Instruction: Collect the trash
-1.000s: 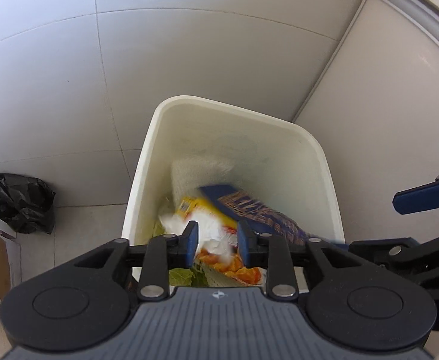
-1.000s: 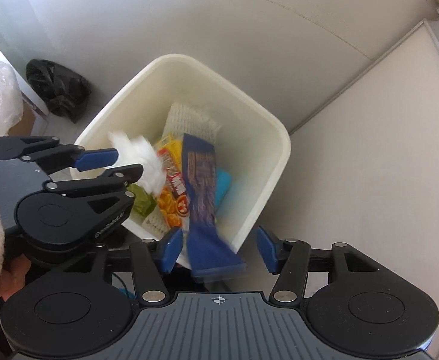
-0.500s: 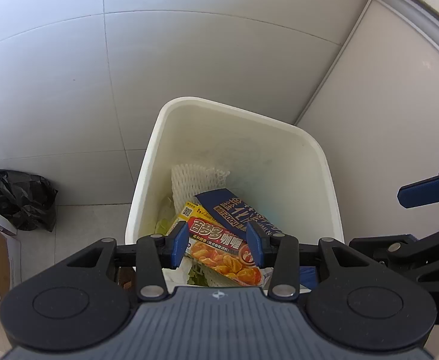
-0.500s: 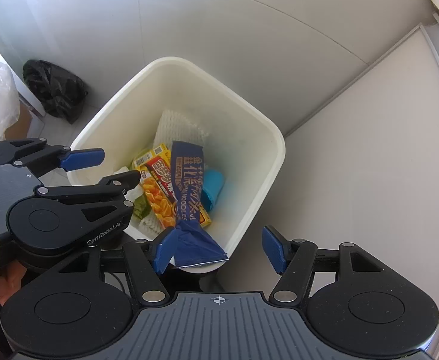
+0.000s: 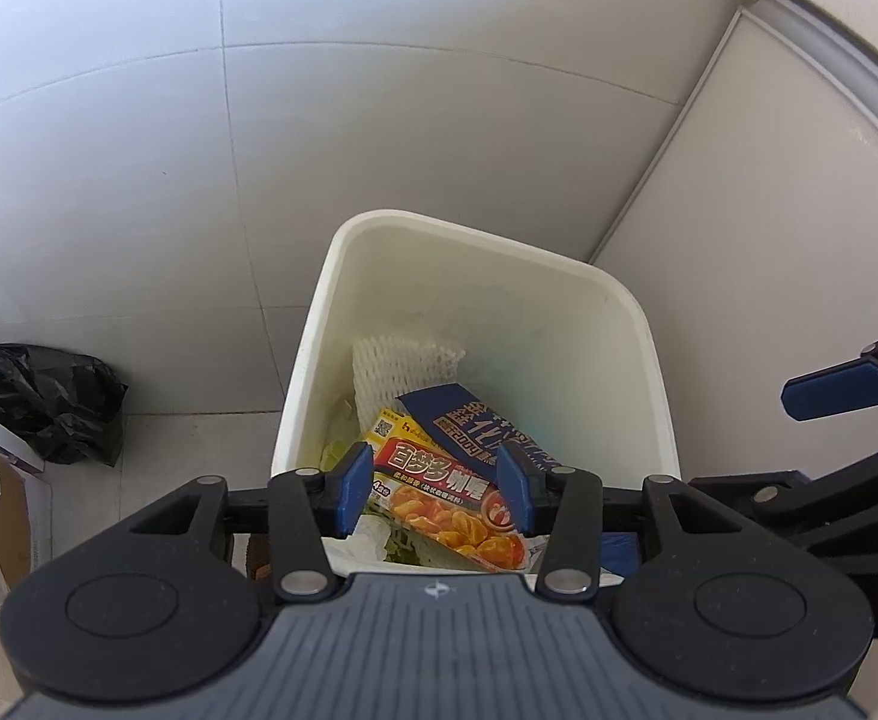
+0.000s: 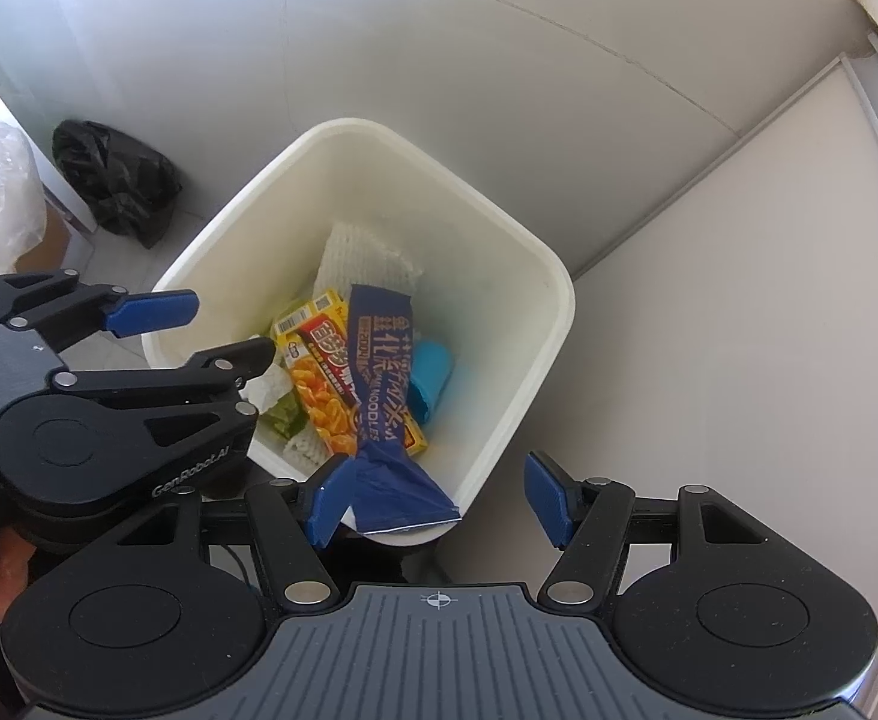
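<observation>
Left gripper (image 5: pixel 435 489) hangs parted above wrapper-filled bin (image 5: pixel 487 252).

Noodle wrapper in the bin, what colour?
Dark blue noodle wrapper, white and gold lettering; right wrist view.

Smooth matt white plastic bin (image 6: pixel 550 276) | glossy printed blue noodle wrapper (image 6: pixel 378 372) | glossy yellow card curry box (image 5: pixel 439 492) | white foam net sleeve (image 5: pixel 402 363) | crinkled shiny black plastic bag (image 6: pixel 114 180) | smooth pale floor tiles (image 5: pixel 138 210) | matt black gripper frames, blue plastic fingers (image 6: pixel 544 498)
</observation>
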